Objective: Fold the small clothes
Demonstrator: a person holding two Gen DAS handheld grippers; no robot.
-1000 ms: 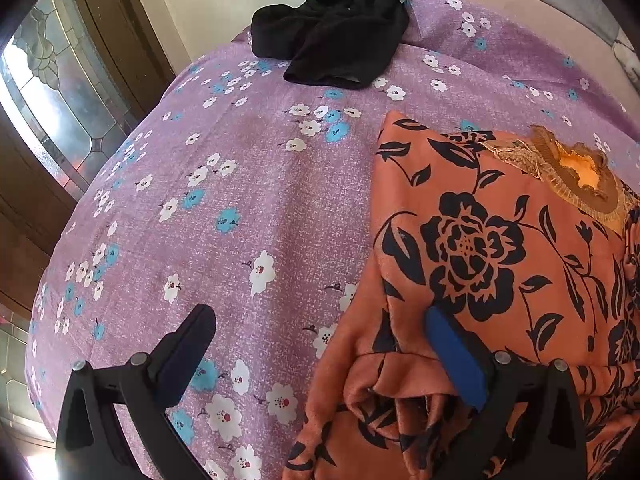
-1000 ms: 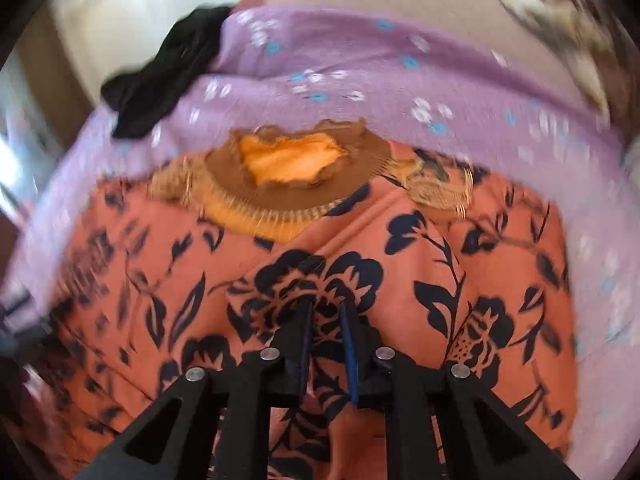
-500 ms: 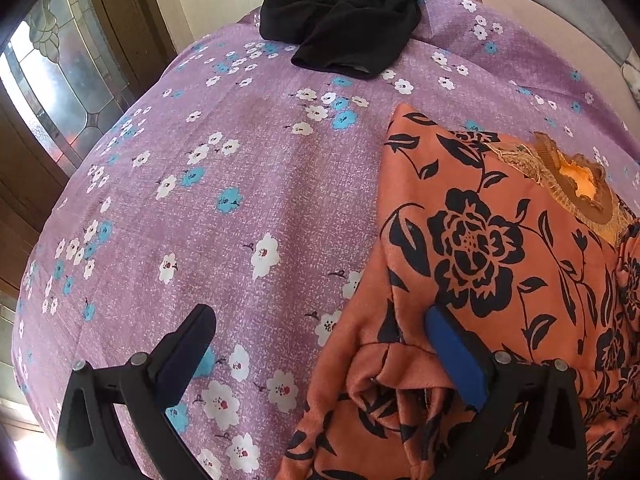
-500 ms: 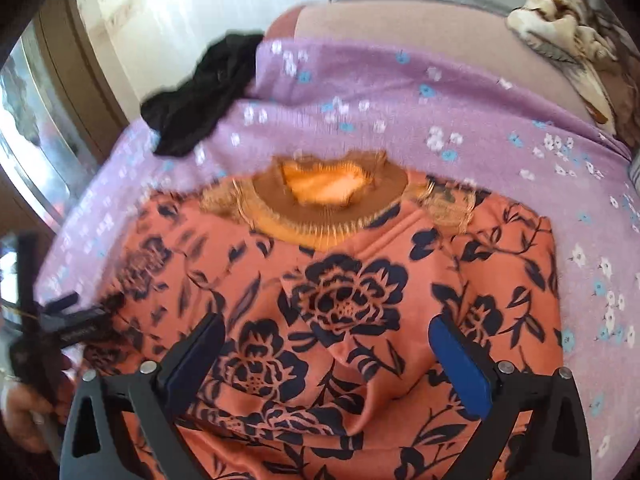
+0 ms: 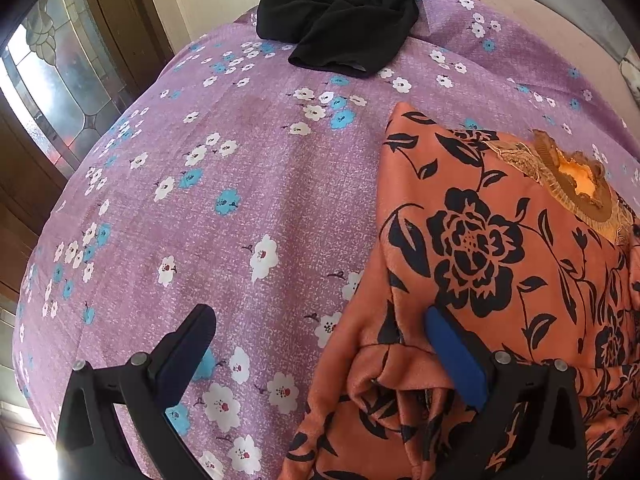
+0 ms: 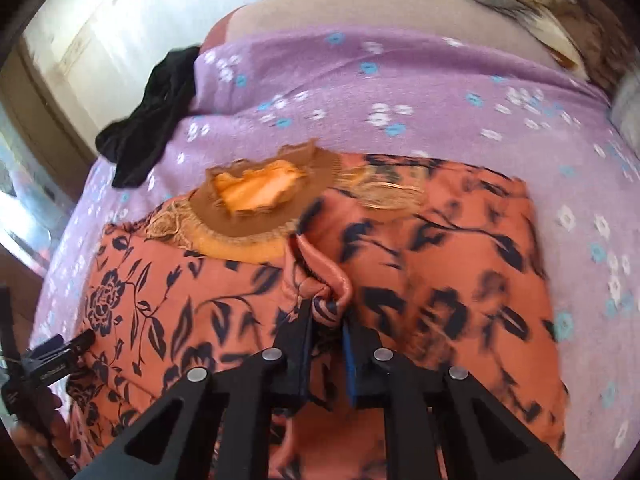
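Observation:
An orange top with black flowers (image 5: 500,248) and a gold-brown embroidered neckline (image 6: 256,200) lies on a purple flowered bedsheet (image 5: 240,184). My left gripper (image 5: 320,336) is open over the top's left edge, its right finger (image 5: 452,348) on the cloth near a bunched sleeve. My right gripper (image 6: 324,324) is shut on a pinched ridge of the orange top (image 6: 440,280) at its middle, below the neckline. The left gripper also shows at the left edge of the right wrist view (image 6: 52,360).
A crumpled black garment (image 5: 344,28) lies at the far end of the bed, also in the right wrist view (image 6: 148,120). A wooden door with leaded glass (image 5: 52,76) stands to the left. A patterned cloth (image 6: 532,4) lies far right.
My right gripper was open half a second ago and has closed on a fold of the orange top at its middle. The left gripper has stayed open in place.

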